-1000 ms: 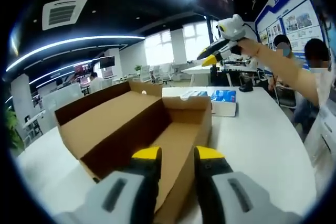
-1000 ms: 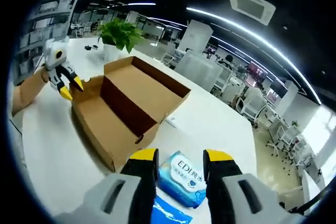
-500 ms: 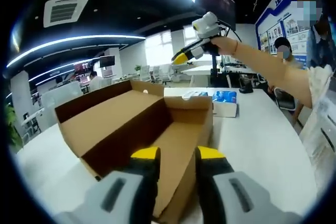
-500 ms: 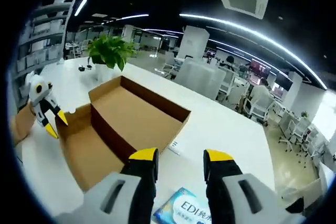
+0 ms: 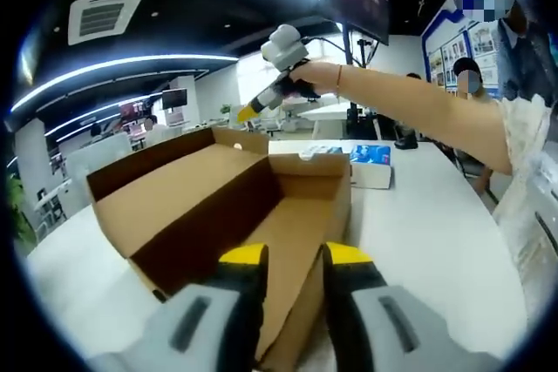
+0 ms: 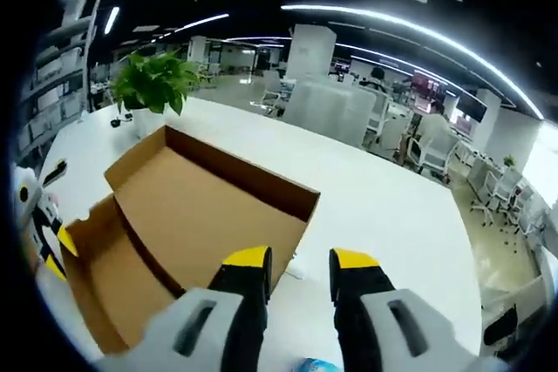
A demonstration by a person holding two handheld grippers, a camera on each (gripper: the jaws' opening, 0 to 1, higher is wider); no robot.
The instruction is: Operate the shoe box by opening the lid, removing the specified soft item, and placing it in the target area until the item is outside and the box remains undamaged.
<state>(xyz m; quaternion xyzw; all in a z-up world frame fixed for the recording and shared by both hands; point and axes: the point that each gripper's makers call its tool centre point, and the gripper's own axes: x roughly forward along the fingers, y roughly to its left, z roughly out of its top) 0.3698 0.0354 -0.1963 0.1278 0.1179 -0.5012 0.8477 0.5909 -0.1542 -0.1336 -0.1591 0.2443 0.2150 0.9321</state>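
Standing at the near end, the left hand-held gripper (image 5: 292, 257) sits low over the corner wall of the shoe box (image 5: 218, 206), its yellow-tipped jaws a narrow gap apart with the cardboard edge running up between them; whether they actually pinch that wall I cannot tell. My guess is it is there to keep the box from sliding on the white desk (image 5: 436, 215).

Just past it, the box lies wide open: plain brown corrugated card, the lid (image 5: 166, 193) thrown back flat on its hinge, the tray showing only bare cardboard as far as can be seen. No dents or tears show on the walls.

Higher up, over the far end of the box, the right hand-held gripper (image 5: 247, 111) hangs in the air on an outstretched arm, tips pointing down toward the lid. From its own view its jaws (image 6: 301, 260) stand apart with nothing between them, the open box below.

Beyond the box, on the desk, a blue-and-white soft pack (image 5: 370, 156) rests on a flat white package. It looks like the soft item, already outside, so the task seems close to finished.

Farther off, a potted plant (image 6: 150, 84) stands on the desk before rows of office chairs.
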